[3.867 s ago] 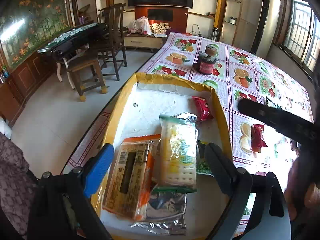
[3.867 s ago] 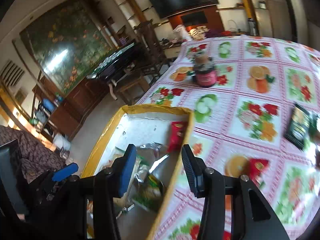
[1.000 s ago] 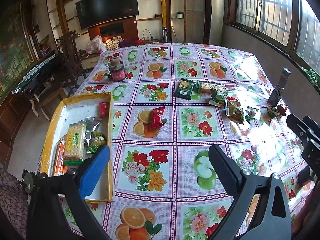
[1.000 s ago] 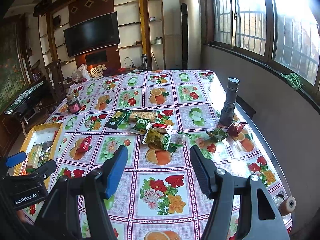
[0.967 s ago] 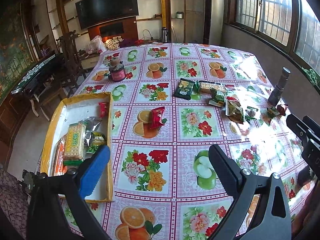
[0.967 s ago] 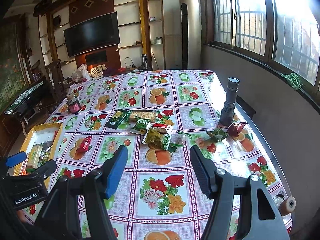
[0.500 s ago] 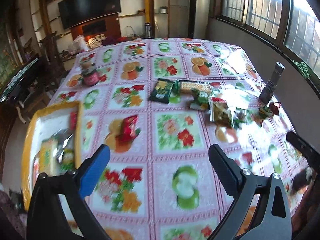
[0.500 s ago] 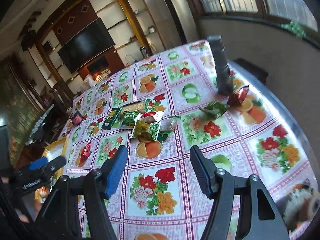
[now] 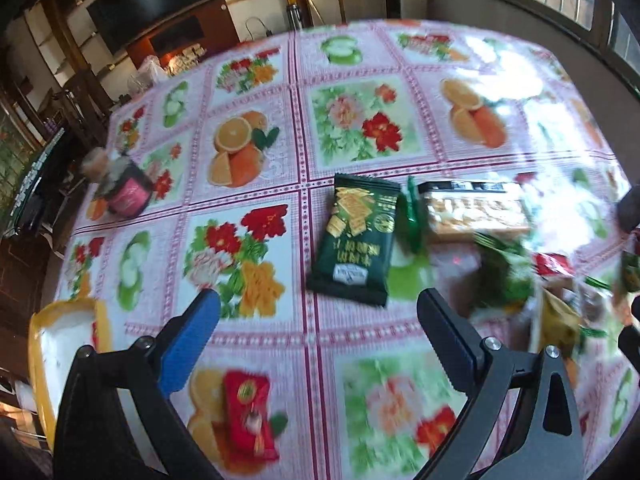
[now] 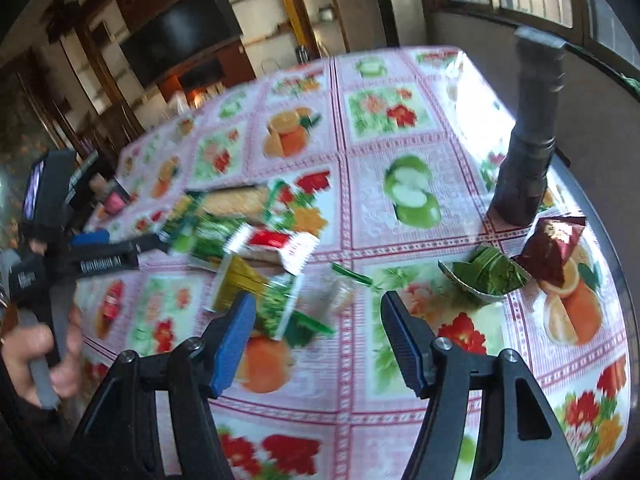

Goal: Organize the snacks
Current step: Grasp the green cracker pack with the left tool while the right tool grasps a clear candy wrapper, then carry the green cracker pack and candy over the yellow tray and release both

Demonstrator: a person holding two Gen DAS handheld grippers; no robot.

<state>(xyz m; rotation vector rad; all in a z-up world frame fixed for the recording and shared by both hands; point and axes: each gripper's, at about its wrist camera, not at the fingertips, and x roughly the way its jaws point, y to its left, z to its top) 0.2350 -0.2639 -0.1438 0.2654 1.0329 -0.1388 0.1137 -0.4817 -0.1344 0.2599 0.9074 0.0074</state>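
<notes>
My left gripper [image 9: 318, 316] is open and empty above the flowered tablecloth, just short of a dark green snack packet [image 9: 356, 240]. A clear cracker pack [image 9: 476, 210] lies right of it, and a red packet [image 9: 248, 416] lies near my left finger. The yellow tray [image 9: 42, 364] shows at the lower left edge. My right gripper [image 10: 318, 332] is open and empty above a blurred heap of green, yellow and red-white packets [image 10: 260, 264]. A green wrapper [image 10: 490, 276] and a maroon wrapper [image 10: 554, 246] lie to its right.
A dark jar with a pink label [image 9: 124, 192] stands at the table's far left. A tall black cylinder [image 10: 528, 136] stands near the right table edge. The left gripper and the hand holding it [image 10: 52, 240] fill the left of the right wrist view.
Both grippers have moved forward and down toward the snacks in the middle of the table. The tray has slid to the lower left edge of the left view. Both stay open.
</notes>
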